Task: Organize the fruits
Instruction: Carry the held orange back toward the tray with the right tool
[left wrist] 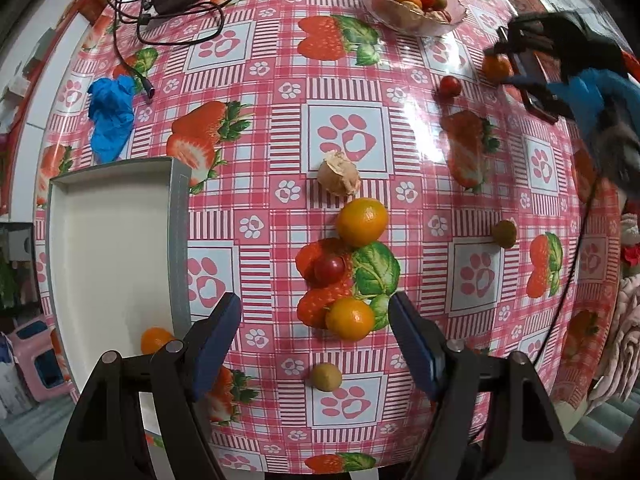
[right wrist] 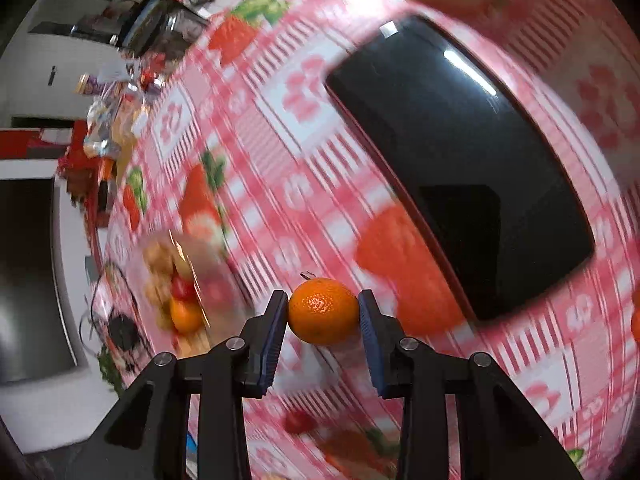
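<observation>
While one small orange [right wrist: 323, 311] is pinched between the pads of the right hand-held gripper [right wrist: 323, 314], over the worktop [left wrist: 280, 60] beside a black phone [right wrist: 460, 168], most of the sorting is judged to be still undone. Only one orange [left wrist: 155, 340] is seen inside the white tray [left wrist: 108, 240], at its 6 o'clock end. Loose pieces are left scattered in the left wrist view: two oranges [left wrist: 362, 222] [left wrist: 350, 319], a cherry tomato [left wrist: 329, 269] between them, a walnut [left wrist: 339, 178] at 12 o'clock of that cluster, and green olives [left wrist: 327, 377] at 6 and 3 o'clock. Another tomato [left wrist: 451, 86] lies near the right gripper. A glass bowl [left wrist: 412, 20] of mixed fruit and nuts is set at 1 o'clock. The left hand-held gripper [left wrist: 316, 344] is held wide above the nearer orange, with nothing gripped.
</observation>
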### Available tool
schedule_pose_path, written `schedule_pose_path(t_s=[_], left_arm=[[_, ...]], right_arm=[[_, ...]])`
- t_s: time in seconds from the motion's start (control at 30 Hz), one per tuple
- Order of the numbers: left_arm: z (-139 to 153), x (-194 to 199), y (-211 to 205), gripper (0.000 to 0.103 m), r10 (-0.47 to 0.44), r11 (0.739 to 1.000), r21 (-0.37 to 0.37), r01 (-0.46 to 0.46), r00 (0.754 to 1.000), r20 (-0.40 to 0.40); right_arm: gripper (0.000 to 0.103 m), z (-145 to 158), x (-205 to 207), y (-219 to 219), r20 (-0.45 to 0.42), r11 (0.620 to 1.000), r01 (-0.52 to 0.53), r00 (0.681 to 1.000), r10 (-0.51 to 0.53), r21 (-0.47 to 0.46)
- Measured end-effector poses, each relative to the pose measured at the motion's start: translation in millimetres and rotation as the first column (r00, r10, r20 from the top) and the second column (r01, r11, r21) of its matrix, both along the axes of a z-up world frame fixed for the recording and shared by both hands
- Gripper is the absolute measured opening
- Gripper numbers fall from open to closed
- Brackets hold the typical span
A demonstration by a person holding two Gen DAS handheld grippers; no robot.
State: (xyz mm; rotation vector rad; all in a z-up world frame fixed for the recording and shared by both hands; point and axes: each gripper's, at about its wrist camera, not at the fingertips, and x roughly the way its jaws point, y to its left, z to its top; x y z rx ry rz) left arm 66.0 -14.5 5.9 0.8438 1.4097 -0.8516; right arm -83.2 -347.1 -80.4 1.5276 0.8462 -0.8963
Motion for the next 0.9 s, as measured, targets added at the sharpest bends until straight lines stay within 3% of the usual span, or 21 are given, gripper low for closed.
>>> schedule_pose_path(t_s=[0.27, 0.57, 0.73, 0.9], left_arm=[[-5, -4, 20, 0.079, -0.019, 1.0, -0.006, 0.019, 1.0, 0.011], [-22, 5, 61, 0.079, -0.023, 1.0, 0.0, 0.023, 1.0, -0.006], [-28, 5, 79, 0.079, -0.045, 0.999, 0.003, 0.045, 0.999, -0.027], [-28, -4, 75, 0.079, -0.064, 0.997, -0.039, 0.062, 0.996, -0.057]], right_arm=[[0.038, 9, -24, 68, -0.014, 0.993, -0.114, 0.993, 0.114, 0.009], [0.038, 45, -60, 128, -0.122, 0.965, -0.244, 0.965, 0.231, -0.096], [0.038, 60, -66, 187, -0.205, 0.913, -0.39, 0.91, 0.361, -0.123], [0.038, 49, -64, 244, -0.243, 0.87, -0.487, 0.856, 0.457, -0.08]])
